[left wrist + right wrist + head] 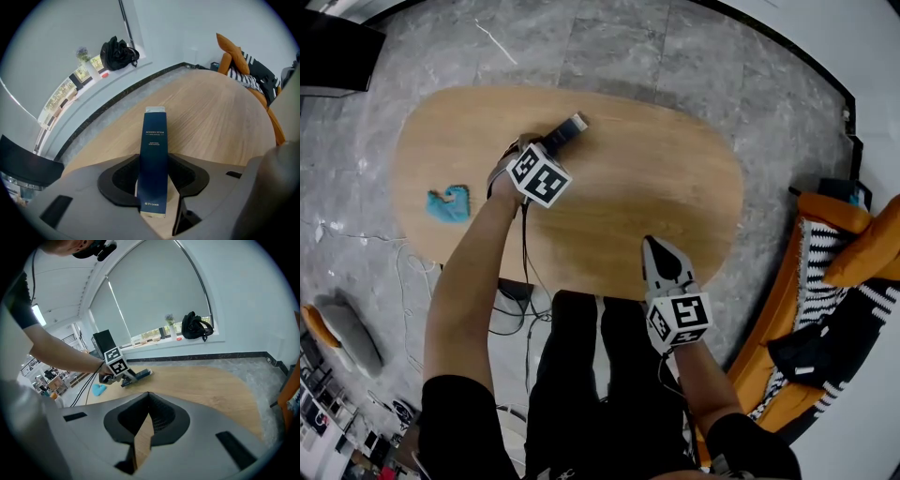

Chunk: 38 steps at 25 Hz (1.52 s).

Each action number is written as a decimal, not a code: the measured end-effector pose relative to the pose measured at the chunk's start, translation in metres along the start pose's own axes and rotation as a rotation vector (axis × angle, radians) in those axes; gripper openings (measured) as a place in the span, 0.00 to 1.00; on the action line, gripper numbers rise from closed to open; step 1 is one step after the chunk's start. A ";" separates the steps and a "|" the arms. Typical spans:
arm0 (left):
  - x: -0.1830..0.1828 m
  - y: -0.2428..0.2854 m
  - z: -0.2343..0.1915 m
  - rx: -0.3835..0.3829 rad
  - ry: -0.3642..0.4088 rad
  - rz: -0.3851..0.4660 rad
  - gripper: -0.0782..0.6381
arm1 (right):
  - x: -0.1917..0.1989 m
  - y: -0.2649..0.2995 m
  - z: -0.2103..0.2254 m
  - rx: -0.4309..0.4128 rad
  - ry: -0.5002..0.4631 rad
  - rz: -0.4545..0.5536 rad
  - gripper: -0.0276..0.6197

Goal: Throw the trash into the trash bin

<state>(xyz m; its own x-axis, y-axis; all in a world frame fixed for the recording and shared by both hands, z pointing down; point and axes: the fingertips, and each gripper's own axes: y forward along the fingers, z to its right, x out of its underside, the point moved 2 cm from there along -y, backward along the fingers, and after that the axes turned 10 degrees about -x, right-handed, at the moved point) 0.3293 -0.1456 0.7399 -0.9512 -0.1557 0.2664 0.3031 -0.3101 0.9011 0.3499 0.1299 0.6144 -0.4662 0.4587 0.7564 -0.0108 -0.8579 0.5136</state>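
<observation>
The left gripper (551, 143) points steeply down over the far part of the wooden table (675, 178). Its jaws are clamped on one end of a long dark blue box (154, 154) w/ gold print, which lies on the tabletop. The right gripper (659, 253) hovers at the table's near edge, jaws pressed together w/ nothing btw. them. A light blue crumpled item (449, 203) (what it is, I cannot tell) lies on the table, well apart from the box.

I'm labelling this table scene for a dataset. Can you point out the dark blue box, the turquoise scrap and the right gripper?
dark blue box (154, 159): left gripper view, middle of its printed face.
turquoise scrap (450, 203): head view, its centre.
right gripper (651, 244): head view, between its fingertips.
</observation>
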 end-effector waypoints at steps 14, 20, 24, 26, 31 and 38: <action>0.038 -0.122 -0.018 -0.233 -0.188 0.124 0.38 | -0.025 0.013 -0.033 -0.099 -0.092 -0.003 0.06; 0.103 -0.190 -0.019 -0.314 -0.397 0.081 0.38 | -0.040 0.035 -0.083 -0.202 -0.164 -0.021 0.06; 0.164 -0.223 -0.008 -0.370 -0.575 0.024 0.38 | -0.043 0.052 -0.120 -0.289 -0.213 -0.050 0.06; 0.199 -0.237 0.000 -0.388 -0.672 -0.010 0.38 | -0.042 0.060 -0.142 -0.333 -0.241 -0.067 0.06; 0.297 -0.263 0.040 -0.426 -0.898 -0.131 0.38 | -0.027 0.073 -0.192 -0.434 -0.295 -0.122 0.06; 0.415 -0.283 0.114 -0.437 -1.211 -0.286 0.38 | 0.001 0.090 -0.264 -0.580 -0.380 -0.222 0.06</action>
<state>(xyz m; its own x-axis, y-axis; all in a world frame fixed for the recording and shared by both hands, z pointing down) -0.1575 -0.0160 0.6345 -0.3646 0.8274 0.4272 -0.1398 -0.5022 0.8534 0.1150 -0.0083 0.5546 -0.0601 0.5948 0.8016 -0.5855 -0.6714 0.4543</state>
